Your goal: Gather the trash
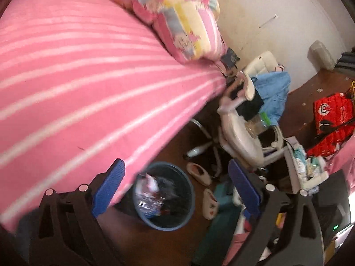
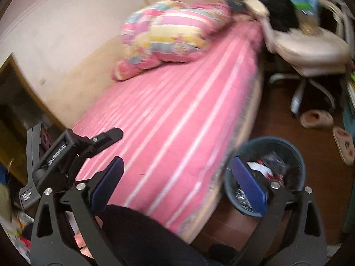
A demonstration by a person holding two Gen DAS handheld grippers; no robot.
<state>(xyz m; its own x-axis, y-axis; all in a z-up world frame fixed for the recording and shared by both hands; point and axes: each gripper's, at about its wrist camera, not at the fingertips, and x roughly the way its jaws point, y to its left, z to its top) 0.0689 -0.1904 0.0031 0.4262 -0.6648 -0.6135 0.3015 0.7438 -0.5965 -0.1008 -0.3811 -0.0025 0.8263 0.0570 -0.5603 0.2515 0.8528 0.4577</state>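
Both the left gripper (image 1: 176, 187) and the right gripper (image 2: 178, 182) are spread wide and empty, above the trash-filled blue wastebasket (image 1: 164, 196) beside the pink striped bed (image 1: 77, 77).

On my right-wrist view, I read "GenRobot.AI" on the other hand-held gripper (image 2: 114, 134) body and "Data Acquisition System" on its handle; nothing else was legible.

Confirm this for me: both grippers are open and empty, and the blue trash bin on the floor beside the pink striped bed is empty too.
Not quite. The trash bin already holds crumpled wrappers and paper, as the left wrist view shows. The rest stands: the left gripper and right gripper are open and empty, and the bin sits on the floor beside the pink striped bed.
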